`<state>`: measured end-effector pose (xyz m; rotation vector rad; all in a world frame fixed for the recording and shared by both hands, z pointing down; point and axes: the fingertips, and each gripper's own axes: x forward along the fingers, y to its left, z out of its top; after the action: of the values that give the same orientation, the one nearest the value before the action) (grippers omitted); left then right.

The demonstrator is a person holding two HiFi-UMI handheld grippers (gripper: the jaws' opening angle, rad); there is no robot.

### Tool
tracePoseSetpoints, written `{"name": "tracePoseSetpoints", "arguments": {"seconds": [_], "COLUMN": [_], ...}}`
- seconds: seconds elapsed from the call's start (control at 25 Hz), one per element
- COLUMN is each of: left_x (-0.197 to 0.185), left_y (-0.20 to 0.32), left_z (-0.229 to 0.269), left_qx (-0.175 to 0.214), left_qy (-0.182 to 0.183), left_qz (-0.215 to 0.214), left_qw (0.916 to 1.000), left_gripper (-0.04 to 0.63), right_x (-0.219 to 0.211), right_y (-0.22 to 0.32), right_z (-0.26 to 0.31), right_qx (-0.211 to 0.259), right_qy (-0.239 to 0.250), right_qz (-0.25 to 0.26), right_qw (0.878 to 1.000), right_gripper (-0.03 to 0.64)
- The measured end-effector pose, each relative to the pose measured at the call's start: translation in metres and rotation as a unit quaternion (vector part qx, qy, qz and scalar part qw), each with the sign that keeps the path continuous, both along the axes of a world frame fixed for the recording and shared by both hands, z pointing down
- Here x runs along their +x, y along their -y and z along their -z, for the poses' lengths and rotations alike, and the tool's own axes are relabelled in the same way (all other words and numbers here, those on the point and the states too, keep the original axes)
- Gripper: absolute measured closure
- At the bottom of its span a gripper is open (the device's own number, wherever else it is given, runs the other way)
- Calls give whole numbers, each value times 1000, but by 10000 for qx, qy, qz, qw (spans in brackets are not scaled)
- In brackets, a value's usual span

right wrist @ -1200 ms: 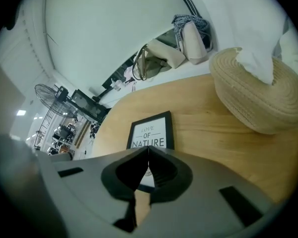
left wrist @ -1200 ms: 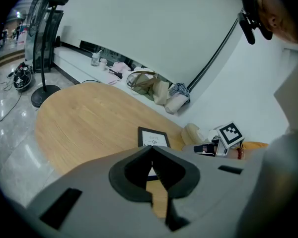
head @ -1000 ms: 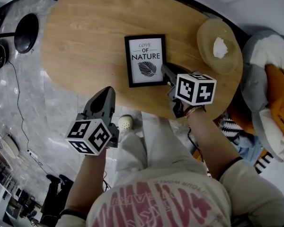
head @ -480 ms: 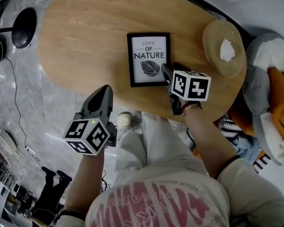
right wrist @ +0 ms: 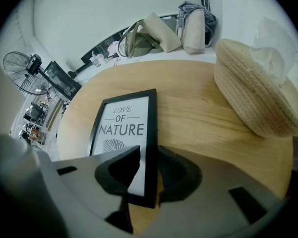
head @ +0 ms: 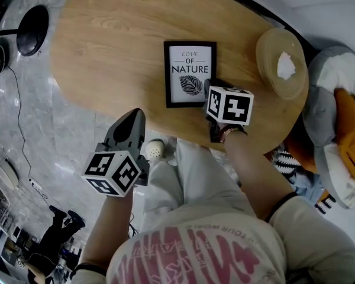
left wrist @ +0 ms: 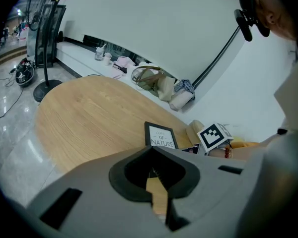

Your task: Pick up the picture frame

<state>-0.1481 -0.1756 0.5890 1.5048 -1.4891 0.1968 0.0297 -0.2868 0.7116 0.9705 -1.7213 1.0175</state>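
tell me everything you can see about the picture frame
The picture frame is a thin black rectangle around a white print reading LOVE OF NATURE above a leaf. It lies flat, face up, on the wooden table. The right gripper straddles its right border near the closest corner; its fingers have just been closing and do not seem to pinch it yet.

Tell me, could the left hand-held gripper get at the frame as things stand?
Probably yes. The left hand-held gripper hangs shut by the near edge of the table, and only bare wood lies between it and the frame. Its jaws would have to open first.
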Motion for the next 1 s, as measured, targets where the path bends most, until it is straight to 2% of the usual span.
{"name": "tracePoseSetpoints", "arguments": {"seconds": [0.24,1.0], "left_x": [-2,-6], "left_y": [-1,-6], "left_z": [7,17], "left_qx": [72,85], "left_qy": [10,23], "left_qz": [77,273], "left_qw": [9999,9996], "left_gripper": [592,592], "right_x": [3,5], "right_y": [-1,-4], "right_z": [-4,-1], "right_qx": [-235,-454], "right_qy": [374,311], "right_qz": [-495,-583], "right_qw": [9978,9968], "right_gripper": [497,541]}}
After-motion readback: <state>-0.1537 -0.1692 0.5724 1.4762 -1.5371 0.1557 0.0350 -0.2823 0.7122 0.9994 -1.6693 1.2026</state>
